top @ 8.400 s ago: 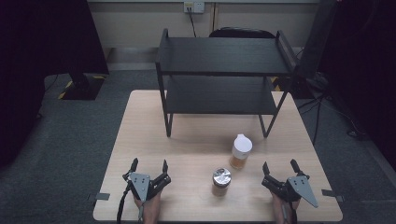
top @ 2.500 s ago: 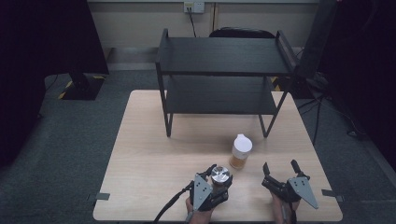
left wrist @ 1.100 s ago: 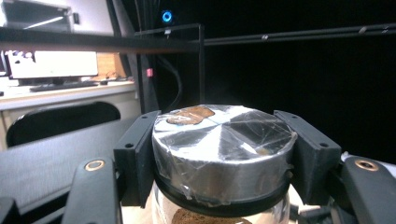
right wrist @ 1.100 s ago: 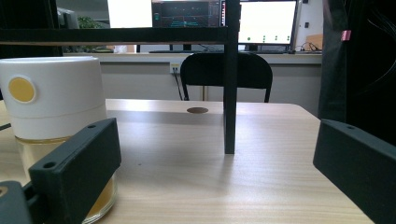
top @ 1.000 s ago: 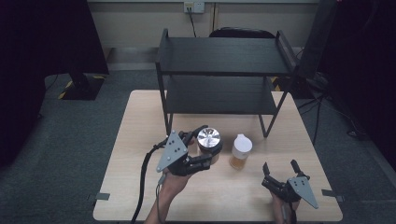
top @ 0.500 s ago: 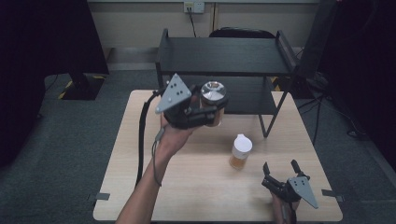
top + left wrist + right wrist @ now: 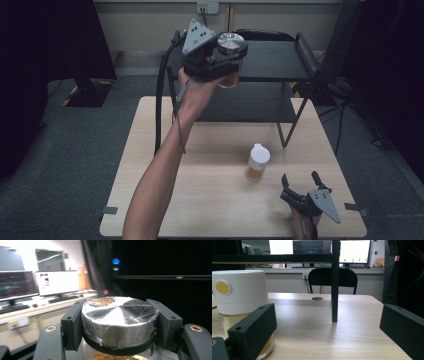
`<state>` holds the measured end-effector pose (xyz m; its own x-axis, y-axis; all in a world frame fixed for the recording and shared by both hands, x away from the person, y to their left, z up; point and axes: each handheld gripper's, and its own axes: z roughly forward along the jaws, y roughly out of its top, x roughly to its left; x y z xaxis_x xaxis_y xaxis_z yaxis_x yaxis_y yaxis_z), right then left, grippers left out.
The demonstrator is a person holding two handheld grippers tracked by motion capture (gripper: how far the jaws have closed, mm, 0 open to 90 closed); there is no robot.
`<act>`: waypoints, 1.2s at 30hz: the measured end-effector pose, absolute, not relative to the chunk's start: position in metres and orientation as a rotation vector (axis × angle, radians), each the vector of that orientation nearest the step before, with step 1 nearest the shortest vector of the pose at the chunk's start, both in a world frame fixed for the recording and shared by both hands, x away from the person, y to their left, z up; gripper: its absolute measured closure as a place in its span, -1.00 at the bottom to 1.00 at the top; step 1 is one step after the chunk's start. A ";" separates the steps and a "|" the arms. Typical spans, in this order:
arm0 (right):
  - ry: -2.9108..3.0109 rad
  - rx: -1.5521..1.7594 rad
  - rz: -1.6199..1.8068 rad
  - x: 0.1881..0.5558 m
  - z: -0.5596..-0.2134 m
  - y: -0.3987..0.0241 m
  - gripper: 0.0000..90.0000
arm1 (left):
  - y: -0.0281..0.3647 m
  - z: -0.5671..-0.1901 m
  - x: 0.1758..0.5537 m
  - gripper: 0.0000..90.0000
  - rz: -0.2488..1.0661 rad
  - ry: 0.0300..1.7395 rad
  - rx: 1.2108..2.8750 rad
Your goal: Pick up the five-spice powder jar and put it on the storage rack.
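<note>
A glass jar with a shiny metal lid [image 7: 231,44] hangs high in the air over the top shelf of the black rack [image 7: 280,62]. My left gripper [image 7: 224,59] is shut on it, its black pads clamped on both sides of the lid [image 7: 119,321]. A second jar with a white lid [image 7: 258,162] and amber contents stands on the wooden table [image 7: 150,165]. My right gripper [image 7: 301,183] rests open near the table's front right, just right of and nearer than that jar. In the right gripper view the white-lidded jar [image 7: 240,301] stands just behind its left jaw.
The two-tier black rack stands at the back of the table; one of its legs [image 7: 334,290] rises ahead of the right gripper. A black chair [image 7: 332,280] is behind the table. A desk with monitors [image 7: 56,282] shows past the held jar.
My left gripper has carried the metal-lidded jar up and back, from in front of the rack's lower shelf to above the top shelf. The right gripper and the white-lidded jar kept still.
</note>
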<state>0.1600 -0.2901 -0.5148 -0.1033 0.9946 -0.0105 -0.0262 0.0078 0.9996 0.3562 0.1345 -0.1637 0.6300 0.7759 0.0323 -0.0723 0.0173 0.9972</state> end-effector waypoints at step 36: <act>1.280 1.126 1.300 0.160 -0.515 -0.292 -1.00 | 0.111 -0.193 0.382 -1.00 0.916 0.857 1.273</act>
<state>0.1601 -0.2922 -0.5148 -0.1167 0.9931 -0.0109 -0.0260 0.0079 0.9996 0.3819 0.1105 -0.1930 0.4016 0.9155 -0.0250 -0.0857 0.0647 0.9942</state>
